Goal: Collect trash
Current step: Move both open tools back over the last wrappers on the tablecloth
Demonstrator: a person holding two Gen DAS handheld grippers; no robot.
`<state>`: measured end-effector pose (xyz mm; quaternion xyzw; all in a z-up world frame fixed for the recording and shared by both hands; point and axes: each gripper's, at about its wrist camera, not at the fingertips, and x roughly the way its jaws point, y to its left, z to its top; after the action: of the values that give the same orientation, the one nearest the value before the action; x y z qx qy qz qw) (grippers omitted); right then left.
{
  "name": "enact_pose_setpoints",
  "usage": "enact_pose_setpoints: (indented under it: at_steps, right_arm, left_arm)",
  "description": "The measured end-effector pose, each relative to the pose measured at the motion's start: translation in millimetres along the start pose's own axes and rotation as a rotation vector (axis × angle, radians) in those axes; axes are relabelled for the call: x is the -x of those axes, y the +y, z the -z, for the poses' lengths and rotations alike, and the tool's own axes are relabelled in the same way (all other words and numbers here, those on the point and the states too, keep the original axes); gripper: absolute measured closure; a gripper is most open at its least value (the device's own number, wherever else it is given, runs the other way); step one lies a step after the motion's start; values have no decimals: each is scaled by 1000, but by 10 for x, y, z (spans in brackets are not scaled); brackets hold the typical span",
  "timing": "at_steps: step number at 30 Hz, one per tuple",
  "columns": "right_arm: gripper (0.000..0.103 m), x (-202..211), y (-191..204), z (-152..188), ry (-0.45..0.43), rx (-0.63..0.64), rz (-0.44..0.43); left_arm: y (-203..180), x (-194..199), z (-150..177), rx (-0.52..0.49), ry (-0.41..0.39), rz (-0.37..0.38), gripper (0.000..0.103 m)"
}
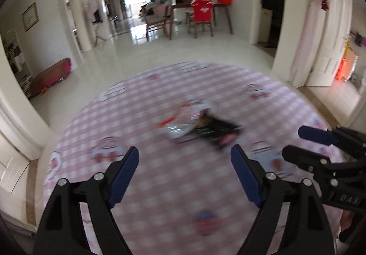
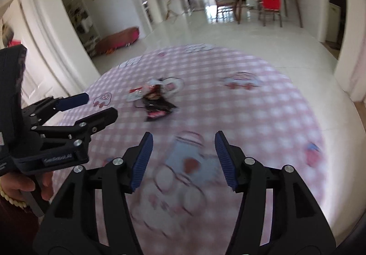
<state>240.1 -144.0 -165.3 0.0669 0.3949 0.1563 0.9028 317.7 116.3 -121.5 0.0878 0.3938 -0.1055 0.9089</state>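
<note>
On the round bench under a pink-and-white checked cloth with cartoon car prints [image 1: 160,181], the trash lies in one small heap near the middle: a crumpled white and silver wrapper with red print [image 1: 183,122] and, touching it on the side nearer the cameras, a crinkled black snack packet with a pink corner [image 1: 217,133]. Both views are blurred, so finer detail of the heap cannot be read. The left claw [image 1: 184,163] stands wide apart with nothing between its blue pads, short of the heap and aimed down at the cloth. The right claw [image 2: 184,154] is also parted and empty, and the black packet [image 2: 157,106] sits ahead of it and a little to its left. The step in hand looks like the approach to a first pick. It would go best if one claw took the lead, since the two tools are close beside each other. The black packet looks the easier start, lying on the near side. Thin foil calls for a low, steep pinch on a raised crease, lest the pads catch the cloth beneath.
</note>
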Motion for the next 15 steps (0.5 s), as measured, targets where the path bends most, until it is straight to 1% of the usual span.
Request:
enact_pose_setpoints:
  at_steps: [2,5,7,11,12,13,14,15]
  right_arm:
    - [46,-213,180,-60,23,33,-5]
    - [42,-475,294,-169,48,62,-18]
    - [41,-642,352,-240,64,77,-9]
    - [41,-892,364,-335,106,95,-20]
    - [44,-963,378,-352,123,111,-18]
    - [51,-1011,385,-357,136,126,-18]
    - [56,-1013,389,-368,131,143,-15]
    - [64,-1020,403,-367,138,162,-29]
  left_arm:
    - [144,-45,19,11,10,-14,22]
    - [313,-119,53,10,21,-23,22]
    - [357,-173,35,-1,26,-50,22]
    - [321,-309,5,-33,43,-26,22]
    - [292,-333,2,-45,40,-29,22]
    - [254,-365,-9,-62,41,-22,22]
    - [224,-385,-6,-73,42,-16,22]
    - [188,-404,-23,-84,39,-13,22]
